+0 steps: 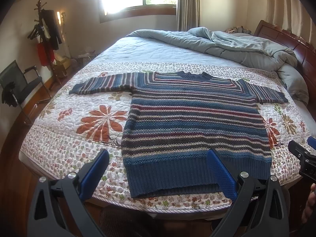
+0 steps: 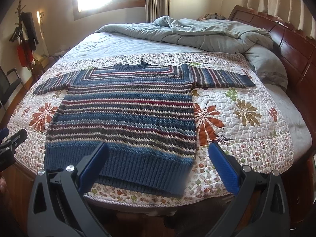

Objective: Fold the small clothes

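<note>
A striped knit sweater (image 1: 189, 122) in blue, red and grey lies flat and face up on the floral quilt (image 1: 69, 118), both sleeves spread out, hem toward me. It also shows in the right wrist view (image 2: 126, 114). My left gripper (image 1: 158, 158) is open and empty, hovering just short of the hem's left half. My right gripper (image 2: 158, 152) is open and empty, hovering just short of the hem's right corner. The right gripper's tip shows at the left wrist view's right edge (image 1: 302, 154).
A rumpled grey duvet (image 1: 227, 43) lies at the bed's far end by the dark wooden headboard (image 2: 292, 45). A black chair (image 1: 17, 85) and a coat stand (image 1: 45, 31) are on the left. The bed's near edge (image 2: 138, 202) is just below the hem.
</note>
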